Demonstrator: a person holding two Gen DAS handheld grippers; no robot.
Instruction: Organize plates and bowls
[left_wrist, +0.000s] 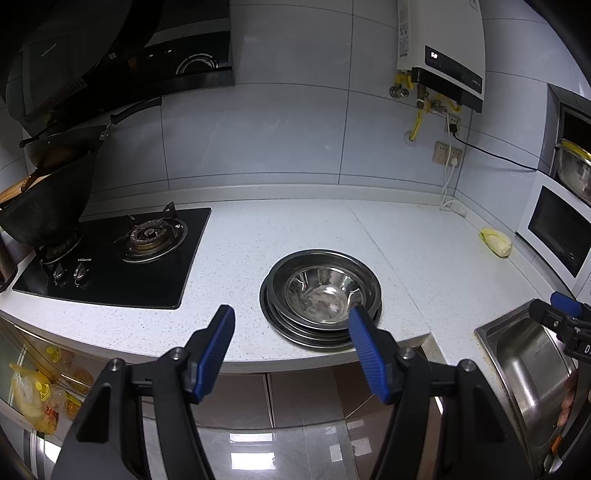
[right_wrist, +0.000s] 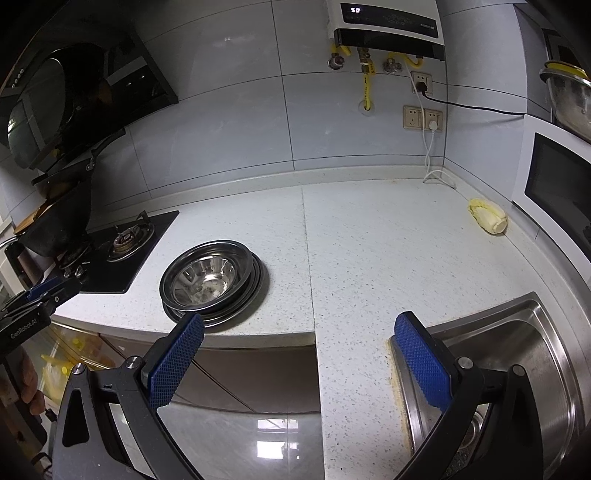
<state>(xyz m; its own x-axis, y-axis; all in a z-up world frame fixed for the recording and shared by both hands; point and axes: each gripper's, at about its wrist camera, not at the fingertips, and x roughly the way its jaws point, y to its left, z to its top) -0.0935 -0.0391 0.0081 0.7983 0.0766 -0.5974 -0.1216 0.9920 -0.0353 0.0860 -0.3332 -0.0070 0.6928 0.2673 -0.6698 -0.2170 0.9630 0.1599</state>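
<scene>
The stacked bowls and plates (left_wrist: 320, 295) are shiny polished metal, mirror-bright inside. The desk (right_wrist: 369, 240) looks like matt speckled stone. The sink (right_wrist: 517, 369) is brushed steel. The hand-held gripper pads (right_wrist: 423, 360) seem textured blue rubber, frames matt black plastic.

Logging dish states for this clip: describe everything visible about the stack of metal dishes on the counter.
The stack of dishes is shiny, stainless-looking steel: a deeper bowl nested upright on several shallow, wide-rimmed plates, slightly offset. The bowl looks empty. The stack rests on the speckled white countertop near its front edge, between the gas hob and the sink. Neither gripper touches it.
</scene>
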